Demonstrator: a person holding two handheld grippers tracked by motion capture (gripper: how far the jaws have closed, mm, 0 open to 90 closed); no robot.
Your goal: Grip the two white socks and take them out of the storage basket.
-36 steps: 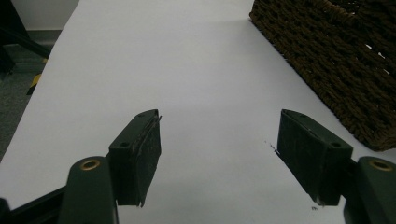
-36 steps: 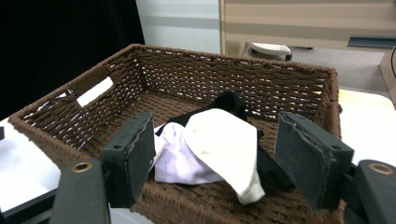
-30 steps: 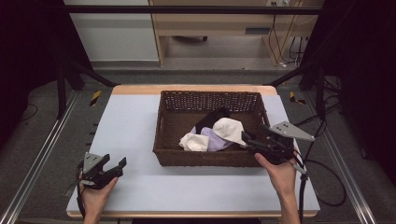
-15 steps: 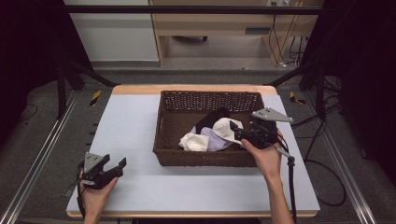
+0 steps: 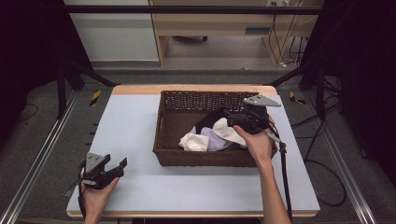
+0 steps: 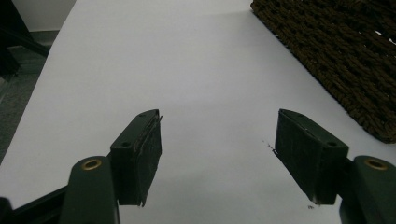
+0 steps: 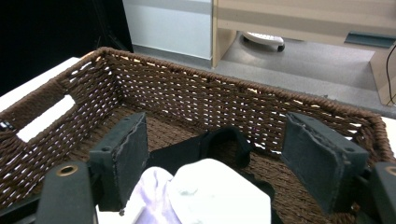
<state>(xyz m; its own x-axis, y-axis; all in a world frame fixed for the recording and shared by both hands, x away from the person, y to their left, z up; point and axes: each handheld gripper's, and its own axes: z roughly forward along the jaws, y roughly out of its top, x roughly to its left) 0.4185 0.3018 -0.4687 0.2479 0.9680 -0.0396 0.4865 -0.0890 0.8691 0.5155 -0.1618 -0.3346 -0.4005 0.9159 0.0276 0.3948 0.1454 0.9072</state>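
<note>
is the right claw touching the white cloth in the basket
Apart. The right gripper view shows the right claw open above the white cloth, with basket weave visible between each pad and the cloth.

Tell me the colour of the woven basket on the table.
Dark brown all over; the basket shows its weave best in the right gripper view.

Black cloth: partly covered by the white cloth.
White cloth: cut off by the lower edge.
Basket: cut off at top and right edges.
</note>
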